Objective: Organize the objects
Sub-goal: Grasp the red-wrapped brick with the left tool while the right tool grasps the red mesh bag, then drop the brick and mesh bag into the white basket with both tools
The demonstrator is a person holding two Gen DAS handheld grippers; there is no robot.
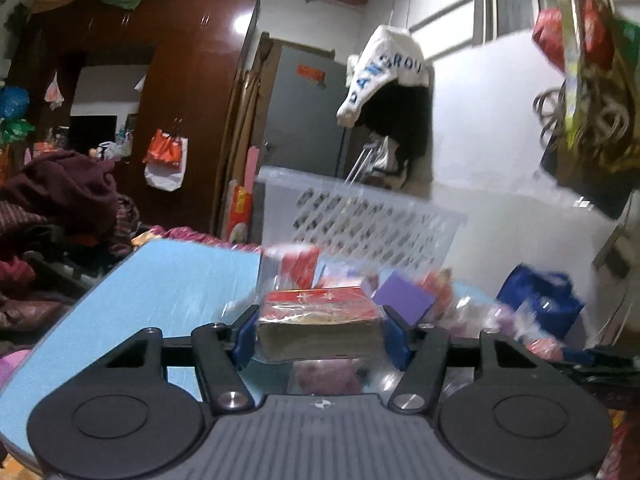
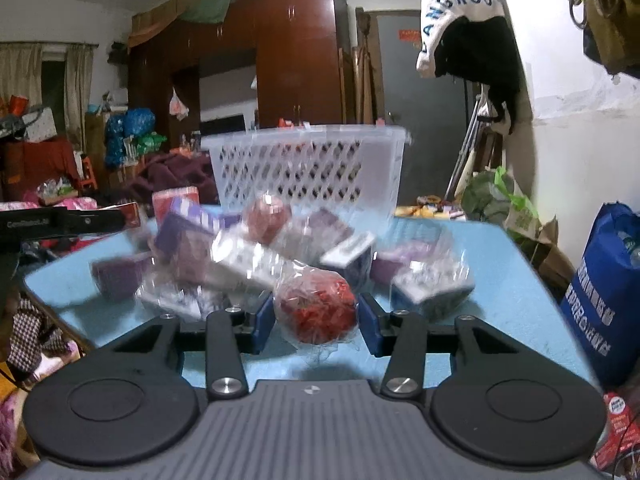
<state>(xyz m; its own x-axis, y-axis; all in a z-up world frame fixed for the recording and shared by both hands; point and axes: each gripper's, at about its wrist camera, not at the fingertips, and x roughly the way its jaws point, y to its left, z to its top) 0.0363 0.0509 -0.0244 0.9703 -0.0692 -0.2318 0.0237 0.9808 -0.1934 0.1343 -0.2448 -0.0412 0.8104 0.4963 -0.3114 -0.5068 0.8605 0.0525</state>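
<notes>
My left gripper (image 1: 320, 330) is shut on a red box wrapped in clear plastic (image 1: 318, 320), held above the blue table (image 1: 168, 280). My right gripper (image 2: 316, 316) is shut on a red round packet in clear wrap (image 2: 316, 308), just above the blue table (image 2: 500, 292). A white lattice basket (image 2: 308, 168) stands at the far side of the table, behind a pile of wrapped purple, white and red packets (image 2: 240, 256). The basket also shows in the left wrist view (image 1: 360, 220), beyond more packets (image 1: 404, 300).
A blue bag (image 2: 608, 292) stands right of the table. A dark wardrobe (image 2: 296, 60) and heaps of clothes (image 1: 60, 200) fill the room's left. A white and black garment (image 2: 468, 24) hangs on the wall. The other gripper's black arm (image 2: 60, 222) reaches in at left.
</notes>
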